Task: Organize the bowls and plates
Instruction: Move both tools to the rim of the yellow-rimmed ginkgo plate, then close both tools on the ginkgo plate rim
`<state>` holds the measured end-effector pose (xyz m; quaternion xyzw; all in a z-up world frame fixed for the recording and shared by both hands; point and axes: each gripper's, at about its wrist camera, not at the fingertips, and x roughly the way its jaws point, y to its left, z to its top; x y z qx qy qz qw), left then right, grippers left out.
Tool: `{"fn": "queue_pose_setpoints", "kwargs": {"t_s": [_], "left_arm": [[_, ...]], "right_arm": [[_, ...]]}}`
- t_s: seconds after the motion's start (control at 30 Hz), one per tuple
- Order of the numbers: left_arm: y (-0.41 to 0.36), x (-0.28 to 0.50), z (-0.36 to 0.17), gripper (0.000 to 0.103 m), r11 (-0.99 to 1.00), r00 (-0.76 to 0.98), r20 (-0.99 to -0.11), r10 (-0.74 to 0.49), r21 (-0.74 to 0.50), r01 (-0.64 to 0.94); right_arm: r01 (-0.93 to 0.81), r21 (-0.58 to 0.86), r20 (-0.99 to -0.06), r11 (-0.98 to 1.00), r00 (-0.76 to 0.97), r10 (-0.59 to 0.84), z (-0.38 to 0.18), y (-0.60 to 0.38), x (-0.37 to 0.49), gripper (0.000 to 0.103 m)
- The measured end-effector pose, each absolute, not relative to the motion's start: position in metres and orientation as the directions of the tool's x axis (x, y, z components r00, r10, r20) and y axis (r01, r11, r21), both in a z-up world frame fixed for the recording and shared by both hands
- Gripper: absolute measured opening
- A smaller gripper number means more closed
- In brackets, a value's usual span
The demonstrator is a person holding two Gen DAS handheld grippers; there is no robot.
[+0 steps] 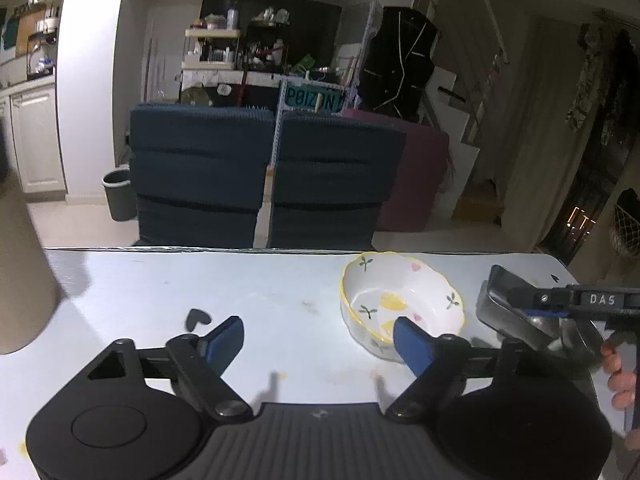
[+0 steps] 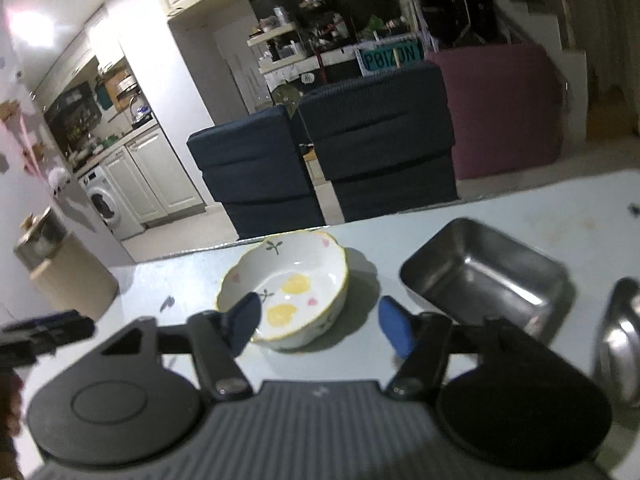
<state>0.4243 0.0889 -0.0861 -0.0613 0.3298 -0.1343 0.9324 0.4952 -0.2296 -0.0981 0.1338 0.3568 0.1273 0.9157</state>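
- Left gripper [image 1: 319,340]: jaws wide apart, holding nothing, over bare table [image 1: 240,288].
- Right gripper [image 2: 324,326]: jaws apart, empty, w/ ceramic bowl [image 2: 286,290] just ahead btwn the tips.
- Bowl: upright, mouth up, near table's far edge.
- Steel tray [image 2: 486,278]: right of bowl, apart; long axis runs near-left to far-right.

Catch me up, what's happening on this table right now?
A person holds a two-finger gripper in each hand over a pale table. Both the left gripper and the right gripper are open and hold nothing. A ceramic bowl with yellow lemons sits in front of both. To its right sits a rectangular steel tray, with another shiny steel dish partly visible at the edge. Nothing is stacked yet.
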Motion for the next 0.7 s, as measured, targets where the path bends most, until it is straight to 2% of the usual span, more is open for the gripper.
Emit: {"fn": "queue_pose_setpoints", "kwargs": {"t_s": [0.23, 0.47, 0.5, 0.7], "left_arm": [[0.077, 0.472, -0.112, 0.064, 0.946, 0.702, -0.636, -0.320, -0.246, 0.209], [0.059, 0.505, -0.138, 0.055, 0.934, 0.675, -0.650, -0.349, -0.299, 0.195], [0.054, 0.508, -0.141, 0.054, 0.936, 0.672, -0.655, -0.345, -0.292, 0.195], [0.037, 0.529, -0.155, 0.037, 0.948, 0.660, -0.682, -0.316, -0.249, 0.198]], "right_arm": [[-0.052, 0.434, -0.653, 0.899, 0.669, 0.354, -0.129, -0.228, 0.538, 0.062], [-0.025, 0.420, -0.690, 0.907, 0.640, 0.337, -0.145, -0.217, 0.561, 0.058], [-0.031, 0.415, -0.694, 0.909, 0.636, 0.338, -0.146, -0.215, 0.563, 0.056], [0.004, 0.424, -0.716, 0.906, 0.614, 0.332, -0.152, -0.210, 0.572, 0.023]]}}
